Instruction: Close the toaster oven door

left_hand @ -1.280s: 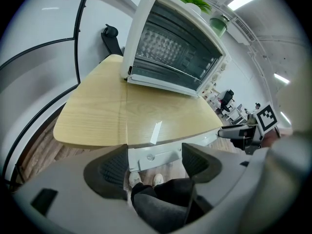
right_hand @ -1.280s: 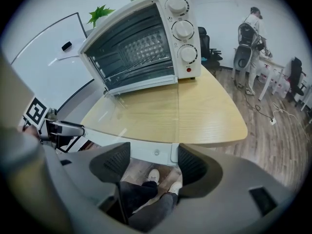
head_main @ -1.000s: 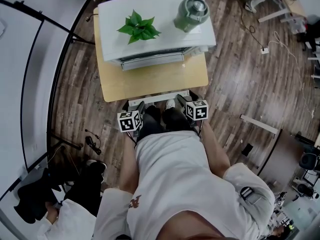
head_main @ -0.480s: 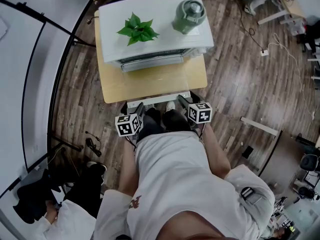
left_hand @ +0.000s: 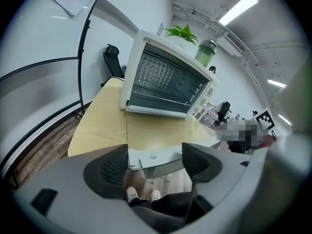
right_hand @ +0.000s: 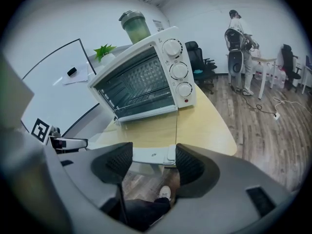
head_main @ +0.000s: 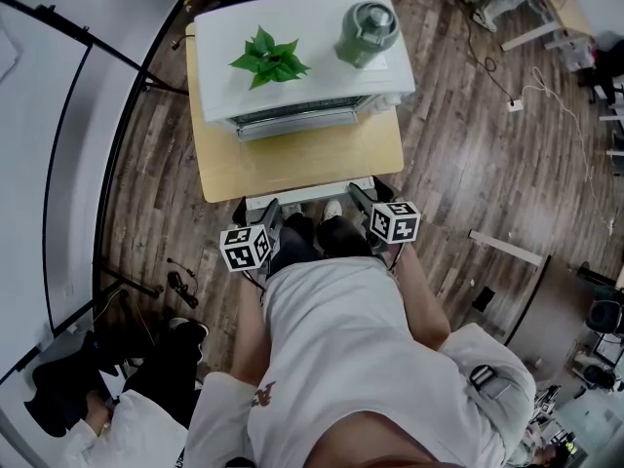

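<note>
A white toaster oven [head_main: 292,66] stands on a wooden table [head_main: 219,169]. Its glass door [left_hand: 161,128] lies open and flat, reaching towards me. The door's white handle [head_main: 307,195] runs along the near edge. My left gripper [head_main: 265,224] is at the handle's left end; in the left gripper view that end [left_hand: 153,157] sits between the open jaws and the bar runs on behind the right one. My right gripper [head_main: 363,208] is at the right end [right_hand: 156,155], which lies between its open jaws, close to the right pad [right_hand: 187,162]. No pinch on the bar shows.
A green plant [head_main: 268,55] and a green jar [head_main: 369,29] stand on top of the oven. A curved black rail [head_main: 107,164] borders the floor at left. A white cable [head_main: 546,86] lies on the floor at right. A person [right_hand: 239,33] stands far off.
Both grippers have drawn slightly towards me and a little apart. The door still lies flat and open.
</note>
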